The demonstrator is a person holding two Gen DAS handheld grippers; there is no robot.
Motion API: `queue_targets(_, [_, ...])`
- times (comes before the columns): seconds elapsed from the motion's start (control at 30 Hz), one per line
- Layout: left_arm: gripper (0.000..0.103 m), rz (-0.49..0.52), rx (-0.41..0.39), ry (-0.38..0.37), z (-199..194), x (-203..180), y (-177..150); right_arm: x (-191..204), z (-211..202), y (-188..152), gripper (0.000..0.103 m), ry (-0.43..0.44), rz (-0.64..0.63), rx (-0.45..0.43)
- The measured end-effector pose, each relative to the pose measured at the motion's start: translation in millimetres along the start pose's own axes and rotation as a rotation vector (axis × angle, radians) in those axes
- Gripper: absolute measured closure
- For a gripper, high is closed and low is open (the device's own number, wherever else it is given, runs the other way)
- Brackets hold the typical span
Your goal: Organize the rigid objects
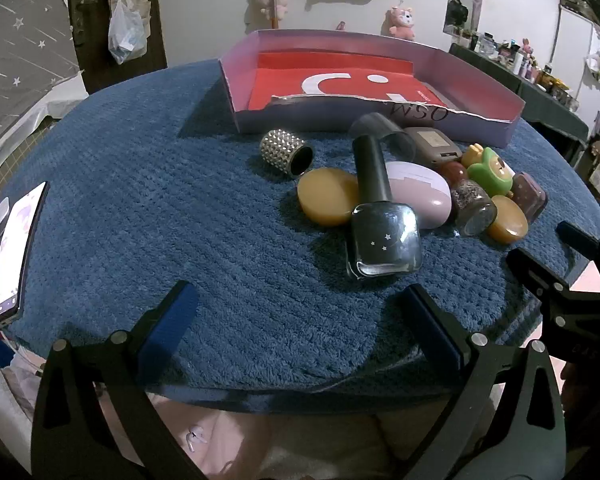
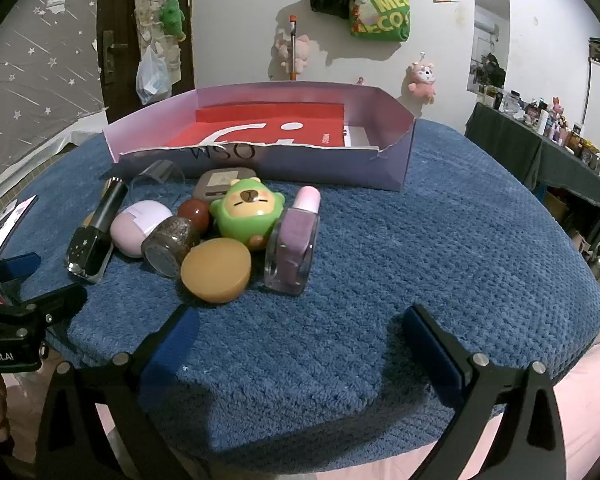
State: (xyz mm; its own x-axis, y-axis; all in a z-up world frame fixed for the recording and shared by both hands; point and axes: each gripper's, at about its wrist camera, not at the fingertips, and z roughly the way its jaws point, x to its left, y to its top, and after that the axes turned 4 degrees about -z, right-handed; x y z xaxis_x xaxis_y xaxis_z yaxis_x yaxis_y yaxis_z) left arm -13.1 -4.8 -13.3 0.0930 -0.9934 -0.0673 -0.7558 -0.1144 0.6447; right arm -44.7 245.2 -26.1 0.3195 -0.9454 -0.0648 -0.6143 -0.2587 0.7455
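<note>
We're basically at the start here: the box [image 2: 388, 172] holds only its red insert, and everything else sits in a heap on the blue mat [image 2: 440, 248] just in front of its torn front wall. That's the dark polish bottle [image 1: 382, 222], pink polish bottle [image 2: 292, 248], green bear toy [image 2: 247, 212], studded cap [image 1: 285, 153] and the rest, all touching.

Both the left tongs [image 1: 300, 312] and right tongs [image 2: 300, 336] hover wide open, gripping nothing, at the near bench edge.

Plenty of bare mat right of the heap; the box wall is low.
</note>
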Motion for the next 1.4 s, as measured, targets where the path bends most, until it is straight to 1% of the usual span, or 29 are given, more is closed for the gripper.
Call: queue_targets(1.4, [0.0,0.001,-0.004,0.002,0.6,0.7,-0.9,-0.6,1.8,0.4,0.0,-0.001,-0.006,0.017])
